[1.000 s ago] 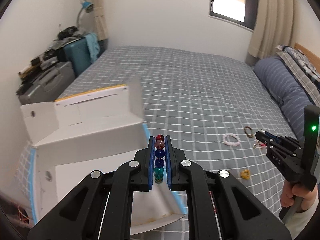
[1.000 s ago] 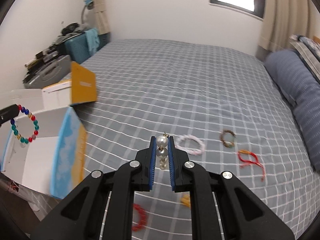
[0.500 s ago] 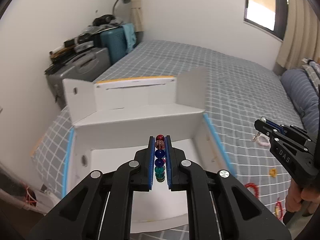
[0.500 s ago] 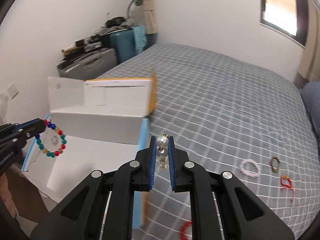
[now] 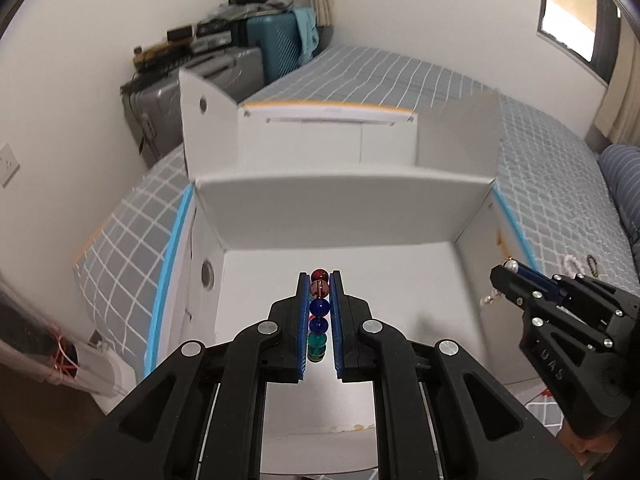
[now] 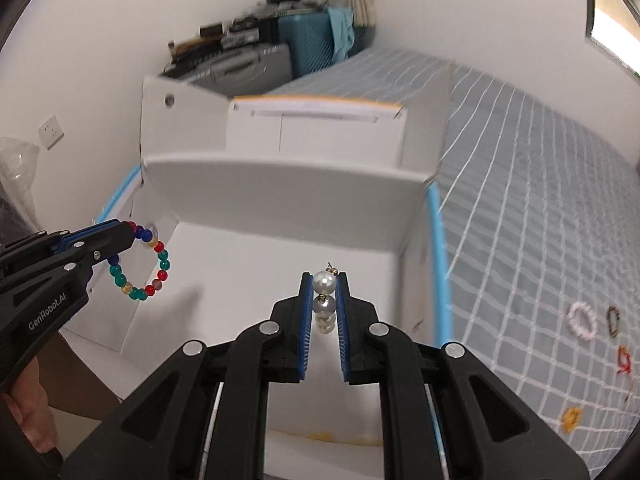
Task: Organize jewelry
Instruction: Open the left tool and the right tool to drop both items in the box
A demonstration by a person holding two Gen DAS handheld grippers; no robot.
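Observation:
My left gripper (image 5: 319, 280) is shut on a bracelet of red, blue and green beads (image 5: 319, 307) and hangs over the inside of an open white cardboard box (image 5: 340, 208). The right wrist view shows the same bracelet (image 6: 142, 264) dangling as a ring from the left gripper (image 6: 130, 232). My right gripper (image 6: 324, 278) is shut on a pearl bracelet (image 6: 324, 294), also above the box (image 6: 280, 196). In the left wrist view the right gripper (image 5: 505, 274) sits at the box's right wall with pearls (image 5: 490, 299) hanging below it.
On the grey checked bedspread (image 6: 520, 200) right of the box lie a pink bracelet (image 6: 582, 320), a brown one (image 6: 613, 320), a red cord (image 6: 625, 360) and a yellow piece (image 6: 571, 418). Suitcases (image 5: 224, 76) stand by the wall behind the box's raised flaps.
Both grippers have swung left from over the bedspread to above the open box, still holding their bracelets. The loose jewelry has slid toward the right edge of view.

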